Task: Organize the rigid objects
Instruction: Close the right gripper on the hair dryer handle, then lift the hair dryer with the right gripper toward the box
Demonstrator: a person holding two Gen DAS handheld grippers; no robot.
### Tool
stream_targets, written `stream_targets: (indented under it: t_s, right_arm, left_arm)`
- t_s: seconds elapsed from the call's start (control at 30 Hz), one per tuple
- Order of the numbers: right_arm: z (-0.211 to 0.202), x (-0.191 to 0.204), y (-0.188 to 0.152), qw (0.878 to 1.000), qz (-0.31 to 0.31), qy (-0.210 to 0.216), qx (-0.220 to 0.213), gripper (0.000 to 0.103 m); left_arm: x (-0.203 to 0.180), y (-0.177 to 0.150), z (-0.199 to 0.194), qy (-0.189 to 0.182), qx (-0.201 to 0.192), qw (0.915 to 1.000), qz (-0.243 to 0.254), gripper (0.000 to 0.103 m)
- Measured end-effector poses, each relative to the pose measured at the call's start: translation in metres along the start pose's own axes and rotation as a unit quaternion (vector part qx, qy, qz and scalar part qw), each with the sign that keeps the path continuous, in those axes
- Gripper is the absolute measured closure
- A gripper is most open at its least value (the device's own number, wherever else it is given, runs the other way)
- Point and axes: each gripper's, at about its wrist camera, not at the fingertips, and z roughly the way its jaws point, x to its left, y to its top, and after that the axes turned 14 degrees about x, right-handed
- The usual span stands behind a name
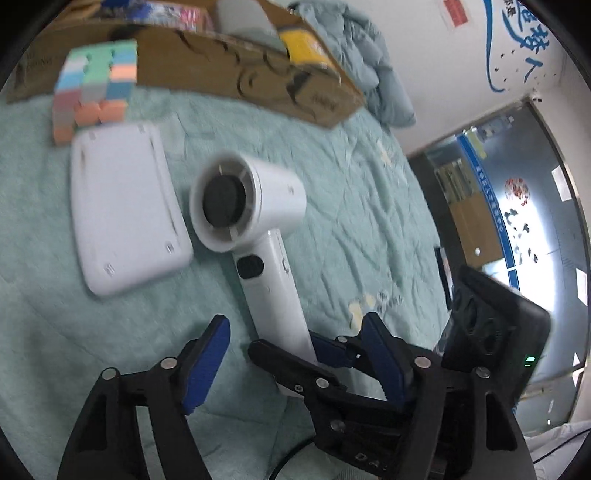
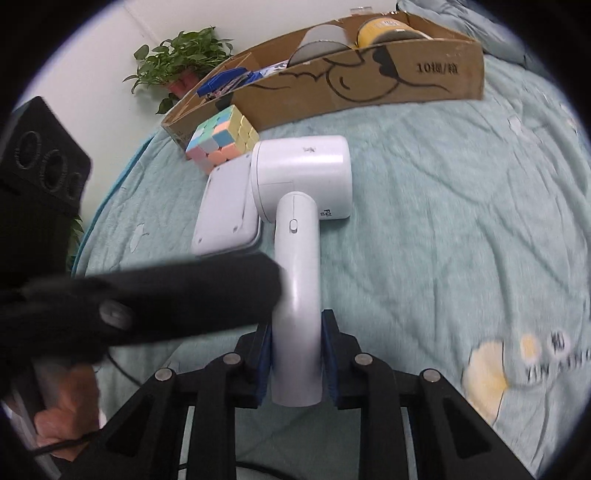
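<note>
Both of my grippers are in view above a bed covered with a pale green quilt. Going left to right in the left wrist view: my left gripper has its blue-padded fingers spread wide, with nothing between the pads; the quilt shows in the gap. My right gripper reaches in from the right, across that gap, and holds the lower end of a white hair dryer.

In the right wrist view, again left to right, a blurred black finger of my left gripper crosses the lower left, ending at the dryer's handle; whether it touches I cannot tell. My right gripper is clamped on the dryer's handle, one blue pad pressed on each side. The handle runs straight away from me to the dryer's barrel, which lies crosswise.

Just left of the barrel, a flat white rectangular device lies on the quilt. Beyond it stands a pastel puzzle cube, close to the wall of a long cardboard box. Inside the box I can make out blue items at the left, a grey cylinder in the middle and a yellow can at the right. A potted green plant stands behind the box's left end.
</note>
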Motion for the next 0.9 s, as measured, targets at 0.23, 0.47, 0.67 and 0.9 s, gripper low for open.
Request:
stream_targets:
  t_s: [0.23,0.47,0.67,0.9]
  right_arm:
    - [-0.002,0.008,-0.005,1.0,-0.012,-0.009,0.005,0.08]
    - [-0.014,0.026,0.003,0.997,-0.041,-0.055,-0.019,0.08]
    - [-0.041,0.046,0.022,0.992,-0.071,-0.076,-0.077,0.08]
    - [-0.072,0.071,0.047,0.976,-0.099,-0.099,-0.164,0.08]
  left_arm:
    - [-0.005,0.001,0.02,0.026,0.022,0.9994,-0.01,0.067]
    - [-0.005,0.005,-0.004,0.016,-0.009,0.9998,-0.005,0.067]
    - [-0.026,0.023,-0.048,0.026,-0.06,0.9974,0.029,0.068]
    - [-0.051,0.037,-0.104,0.055,-0.123,0.988,0.076,0.068]
